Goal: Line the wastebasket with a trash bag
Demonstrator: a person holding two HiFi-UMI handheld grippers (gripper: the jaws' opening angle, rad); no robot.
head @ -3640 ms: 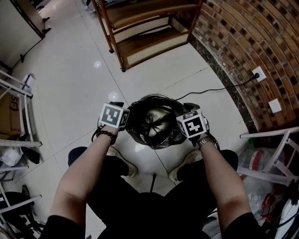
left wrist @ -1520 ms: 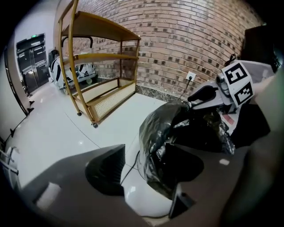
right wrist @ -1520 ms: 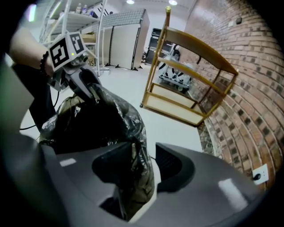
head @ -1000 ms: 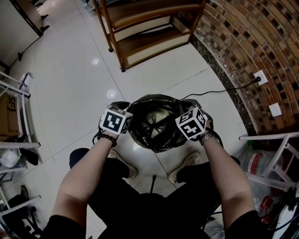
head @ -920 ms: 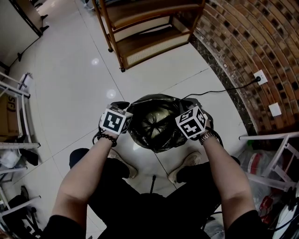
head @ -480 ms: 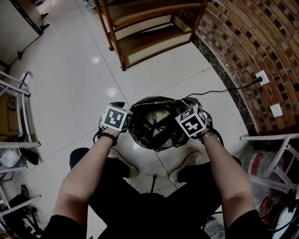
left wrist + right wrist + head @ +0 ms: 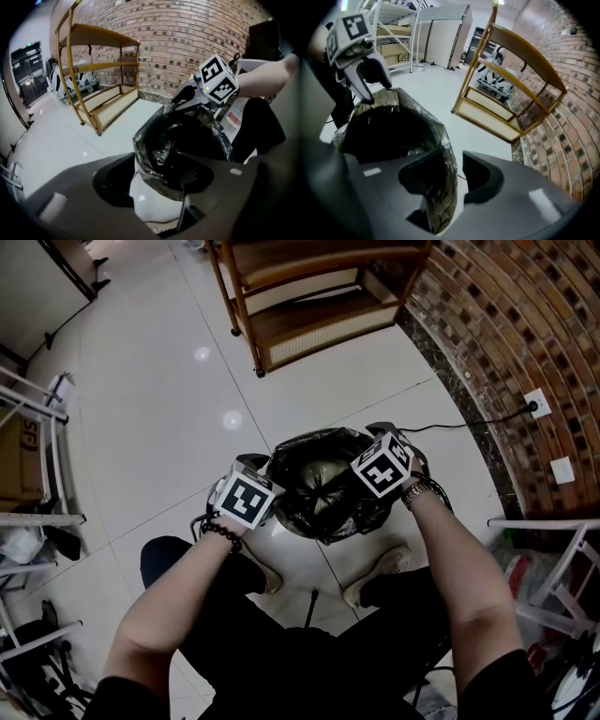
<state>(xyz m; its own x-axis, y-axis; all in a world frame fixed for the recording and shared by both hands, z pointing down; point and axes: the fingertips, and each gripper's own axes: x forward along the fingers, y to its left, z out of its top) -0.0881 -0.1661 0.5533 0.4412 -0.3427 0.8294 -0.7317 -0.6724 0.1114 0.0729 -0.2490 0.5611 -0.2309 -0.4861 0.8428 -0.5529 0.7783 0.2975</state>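
Black plastic trash bag (image 7: 323,488) lies folded over the rim of the round white wastebasket (image 7: 150,197). The left tool (image 7: 255,468) and right tool (image 7: 394,439), jaws just opened, straddle its cuff ungripped. Only tidying seemingly remains.

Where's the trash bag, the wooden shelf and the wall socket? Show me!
trash bag (image 7: 323,486), head view, the dark middle of the bag.
wooden shelf (image 7: 314,320), head view, its lowest board.
wall socket (image 7: 537,403), head view, its white plate.

black shorts (image 7: 309,652), bead bracelet (image 7: 223,532), metal watch (image 7: 419,491)
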